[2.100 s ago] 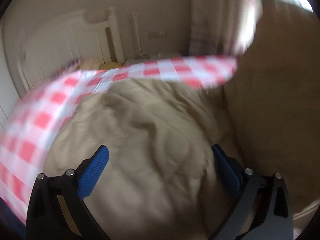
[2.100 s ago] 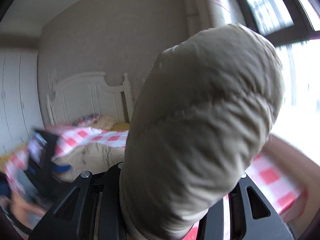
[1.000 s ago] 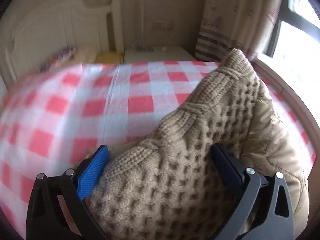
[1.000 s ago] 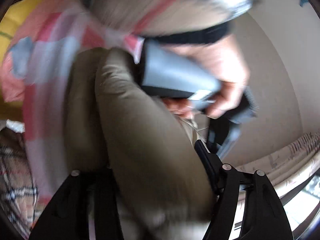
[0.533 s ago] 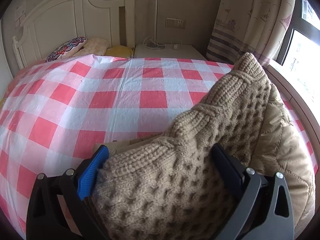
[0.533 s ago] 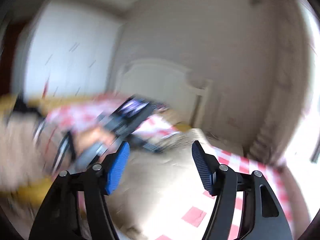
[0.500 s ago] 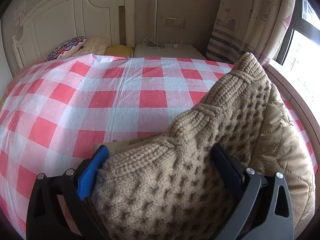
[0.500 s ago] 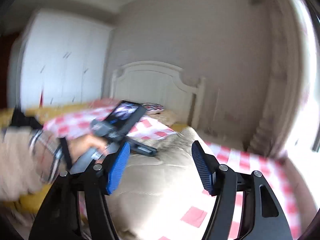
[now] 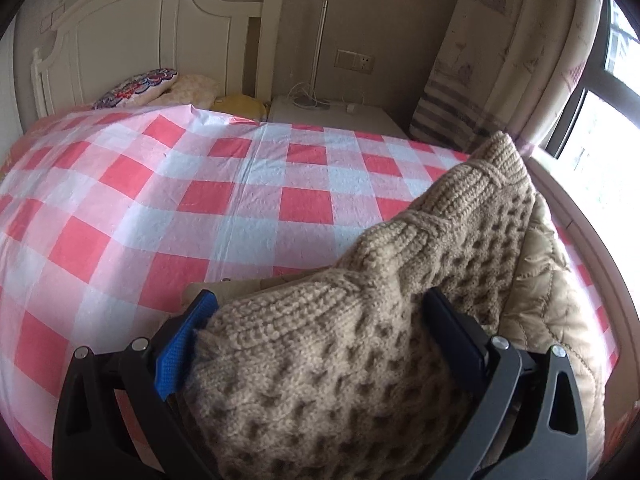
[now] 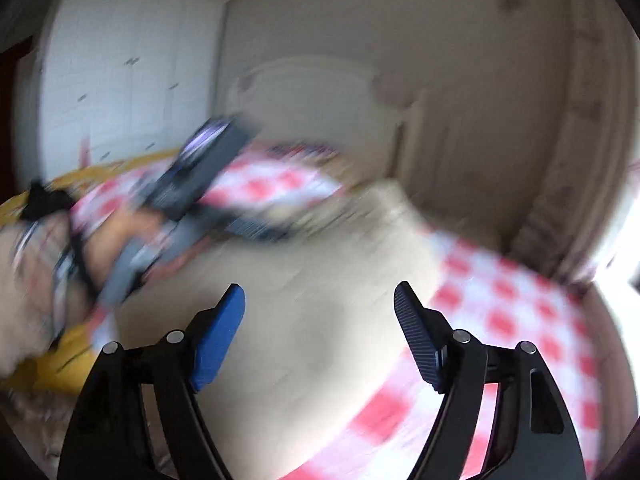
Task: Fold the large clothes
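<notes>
A beige quilted coat with a thick knit collar [image 9: 400, 312] lies on the bed at the right. My left gripper [image 9: 316, 320] stands wide open with the knit collar bulging between its fingers; the jaws are not closed on it. In the blurred right wrist view the coat's pale body [image 10: 320, 300] spreads over the bed. My right gripper [image 10: 320, 308] is open and empty above it. The other hand-held gripper [image 10: 192, 184] shows at the left there.
The bed has a red-and-white checked sheet [image 9: 200, 200]. A white headboard [image 9: 140, 40] and pillows [image 9: 140, 86] stand at the far end, a white nightstand [image 9: 332, 114] beside them. A curtain [image 9: 500, 60] and window are at the right. White wardrobe doors [image 10: 120, 72] are at the left.
My right gripper let go of the coat and swung back over the bed, still moving. My left gripper has stayed still around the knit collar for the last half second.
</notes>
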`<state>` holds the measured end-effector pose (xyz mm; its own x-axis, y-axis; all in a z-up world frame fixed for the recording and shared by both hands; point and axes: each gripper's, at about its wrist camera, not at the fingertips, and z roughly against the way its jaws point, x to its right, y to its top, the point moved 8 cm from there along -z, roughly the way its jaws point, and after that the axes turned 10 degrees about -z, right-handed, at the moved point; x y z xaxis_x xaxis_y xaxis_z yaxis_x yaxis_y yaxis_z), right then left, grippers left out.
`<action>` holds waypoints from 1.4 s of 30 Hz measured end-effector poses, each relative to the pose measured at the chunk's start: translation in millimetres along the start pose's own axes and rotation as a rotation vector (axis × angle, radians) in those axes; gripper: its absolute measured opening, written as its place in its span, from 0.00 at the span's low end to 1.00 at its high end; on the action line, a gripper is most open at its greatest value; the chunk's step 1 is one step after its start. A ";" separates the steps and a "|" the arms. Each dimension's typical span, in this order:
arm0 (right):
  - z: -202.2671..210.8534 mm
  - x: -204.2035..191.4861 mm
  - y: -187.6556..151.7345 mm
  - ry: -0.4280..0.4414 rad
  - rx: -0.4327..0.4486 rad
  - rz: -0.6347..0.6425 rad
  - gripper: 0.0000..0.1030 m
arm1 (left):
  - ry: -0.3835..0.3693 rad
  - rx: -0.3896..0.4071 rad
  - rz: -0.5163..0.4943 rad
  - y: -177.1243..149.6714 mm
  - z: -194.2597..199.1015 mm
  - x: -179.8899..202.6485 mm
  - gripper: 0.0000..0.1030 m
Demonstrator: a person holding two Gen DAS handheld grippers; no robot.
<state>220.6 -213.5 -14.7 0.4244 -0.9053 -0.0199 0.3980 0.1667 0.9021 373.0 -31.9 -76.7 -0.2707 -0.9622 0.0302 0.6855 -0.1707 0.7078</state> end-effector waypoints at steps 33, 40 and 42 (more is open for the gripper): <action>-295.1 32.8 -12.6 -0.219 -0.645 0.030 0.51 | 0.056 -0.030 0.036 -5.1 -2.1 -8.9 0.98; -283.6 39.9 3.4 -0.266 -0.543 0.006 0.57 | 0.068 -0.044 0.031 -5.3 -4.5 -8.2 0.98; -273.8 39.7 13.1 -0.273 -0.503 0.006 0.57 | 0.071 -0.044 0.029 -6.0 -5.9 -8.2 0.98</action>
<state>465.4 -140.3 -121.7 0.2291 -0.9607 0.1565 0.7627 0.2771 0.5844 375.0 -24.2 -85.4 -0.2022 -0.9794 -0.0010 0.7217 -0.1497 0.6759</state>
